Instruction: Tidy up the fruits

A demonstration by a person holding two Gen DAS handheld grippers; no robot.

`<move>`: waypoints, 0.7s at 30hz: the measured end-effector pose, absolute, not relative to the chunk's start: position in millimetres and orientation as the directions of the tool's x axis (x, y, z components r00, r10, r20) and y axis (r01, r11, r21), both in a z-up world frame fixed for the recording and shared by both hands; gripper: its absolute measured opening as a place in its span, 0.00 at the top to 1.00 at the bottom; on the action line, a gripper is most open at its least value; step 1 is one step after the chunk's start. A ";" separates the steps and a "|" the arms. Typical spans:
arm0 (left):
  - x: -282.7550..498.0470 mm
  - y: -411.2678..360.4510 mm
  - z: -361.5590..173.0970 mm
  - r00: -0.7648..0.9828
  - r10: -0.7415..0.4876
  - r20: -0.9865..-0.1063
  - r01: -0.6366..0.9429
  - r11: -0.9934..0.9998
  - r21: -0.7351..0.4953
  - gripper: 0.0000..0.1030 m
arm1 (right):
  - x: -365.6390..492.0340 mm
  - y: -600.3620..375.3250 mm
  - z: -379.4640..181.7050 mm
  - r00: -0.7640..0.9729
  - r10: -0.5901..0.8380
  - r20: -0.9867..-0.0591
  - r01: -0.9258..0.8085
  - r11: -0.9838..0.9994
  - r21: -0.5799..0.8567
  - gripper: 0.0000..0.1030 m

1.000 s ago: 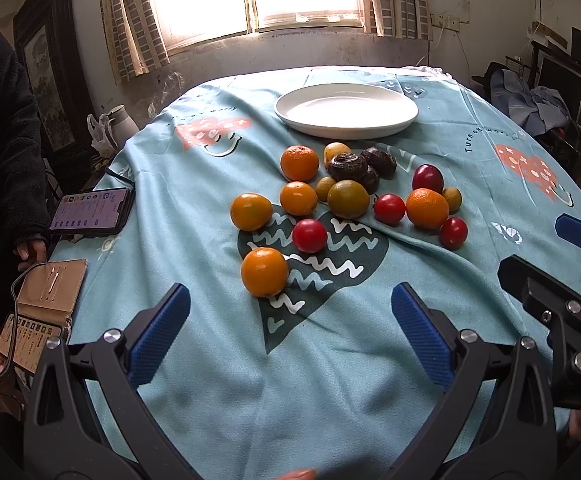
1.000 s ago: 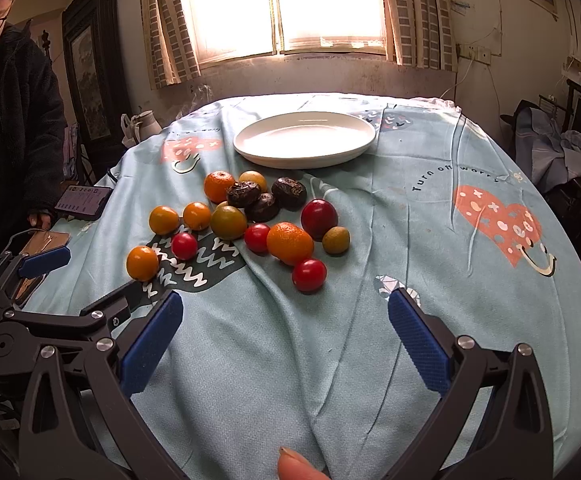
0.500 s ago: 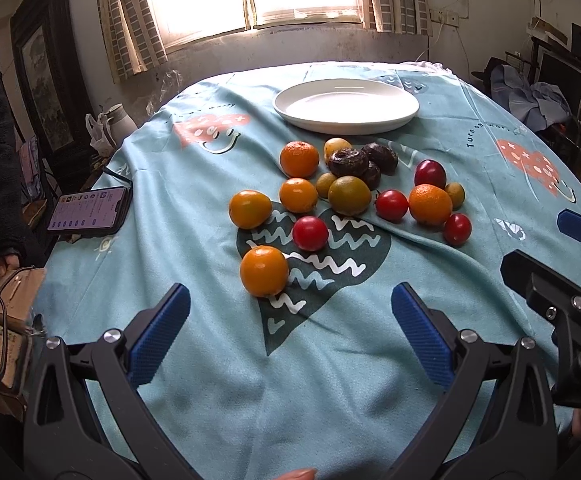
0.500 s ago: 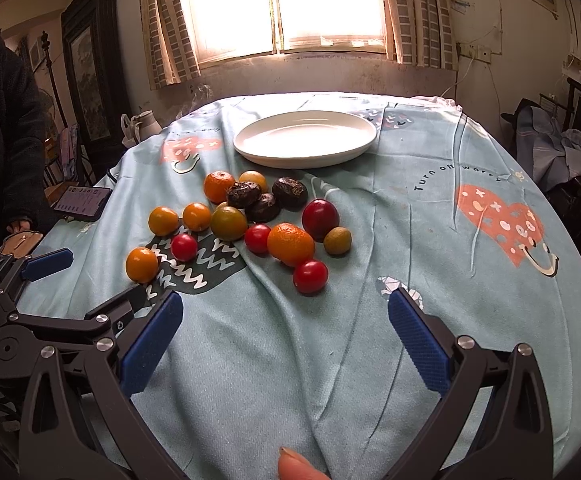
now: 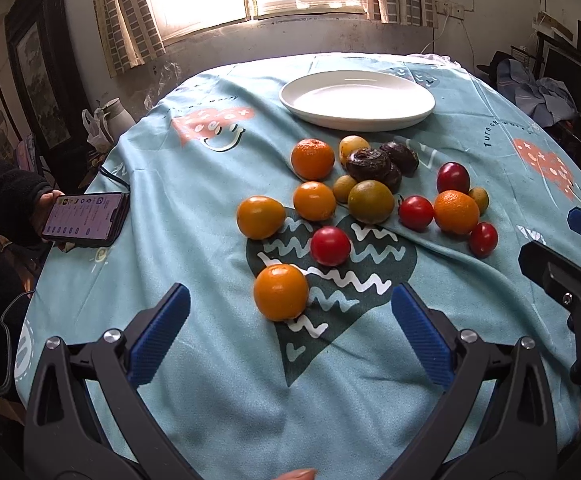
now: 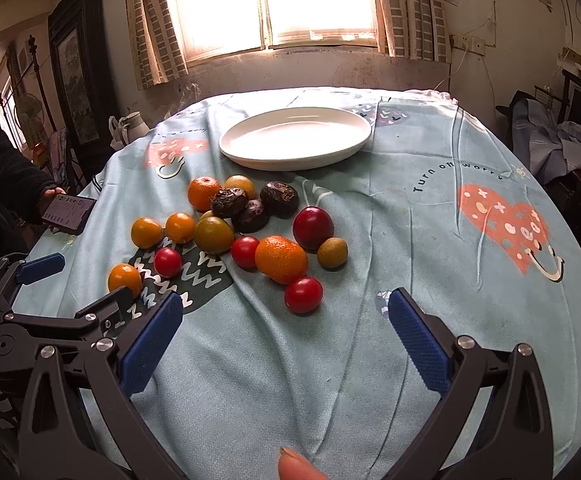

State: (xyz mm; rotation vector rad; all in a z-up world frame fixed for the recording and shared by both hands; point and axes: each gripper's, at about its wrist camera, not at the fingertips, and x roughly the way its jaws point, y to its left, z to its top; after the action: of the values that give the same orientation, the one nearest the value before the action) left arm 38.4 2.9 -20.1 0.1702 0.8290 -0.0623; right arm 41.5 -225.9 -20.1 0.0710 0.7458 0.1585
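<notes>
Several fruits lie loose on the light blue tablecloth [image 5: 218,380]: oranges, red tomatoes, dark wrinkled passion fruits [image 5: 368,163] and small yellow-green fruits. A white plate [image 5: 356,98] stands empty behind them, also in the right wrist view [image 6: 295,142]. My left gripper [image 5: 290,320] is open and empty, just short of the nearest orange [image 5: 281,291]. My right gripper [image 6: 284,328] is open and empty, just short of a red tomato [image 6: 303,294] and a big orange [image 6: 280,258].
A person's hand holds a phone [image 5: 86,218] at the table's left edge. A white jug [image 5: 114,116] stands beyond the left edge. Clothes [image 6: 554,144] are piled at the right. The right gripper's fingers [image 5: 562,276] show at the right of the left wrist view.
Both grippers have moved slightly forward toward the fruits. The person at the left has picked the phone up off the table edge and holds it.
</notes>
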 end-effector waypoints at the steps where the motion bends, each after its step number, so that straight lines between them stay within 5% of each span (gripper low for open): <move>1: 41.1 3.4 -20.5 0.672 0.005 -0.740 0.127 0.984 0.121 0.02 | 42.7 -226.2 -20.9 0.722 0.161 -0.673 -0.109 0.987 0.119 0.01; 21: 37.9 -10.2 -21.2 0.671 -0.076 -0.738 0.236 0.965 0.115 0.02 | 17.6 -231.0 -8.2 0.751 0.067 -0.657 -0.006 0.995 0.095 0.01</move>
State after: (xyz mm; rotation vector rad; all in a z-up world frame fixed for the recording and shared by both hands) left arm 37.9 -10.2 -21.2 0.2082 0.8178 -0.1772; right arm 17.6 -231.0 -8.2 0.0889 0.7204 0.0403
